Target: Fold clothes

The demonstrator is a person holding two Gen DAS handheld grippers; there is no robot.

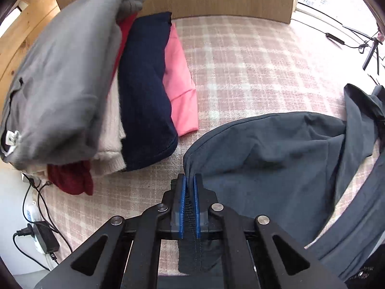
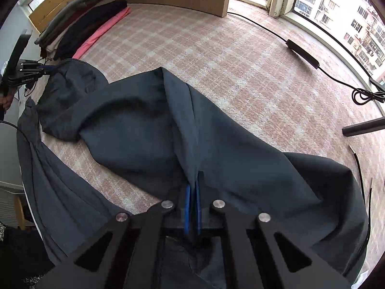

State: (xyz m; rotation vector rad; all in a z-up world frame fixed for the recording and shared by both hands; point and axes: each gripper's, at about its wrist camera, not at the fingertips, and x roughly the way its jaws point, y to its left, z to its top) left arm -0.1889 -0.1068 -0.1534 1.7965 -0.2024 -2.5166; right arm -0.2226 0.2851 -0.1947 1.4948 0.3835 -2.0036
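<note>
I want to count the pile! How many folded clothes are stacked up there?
5 show: grey one on top, red one peeking out beneath, cream one, navy one, and pink one at the bottom on the checked bed cover. More may hide inside.

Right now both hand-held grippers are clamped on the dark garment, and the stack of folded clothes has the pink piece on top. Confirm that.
Wrong in one respect: the pink piece is at the bottom of the stack; the grey garment is on top, as the left wrist view shows. The rest holds: the left hand-held gripper and the right hand-held gripper are both clamped on the dark garment.
</note>
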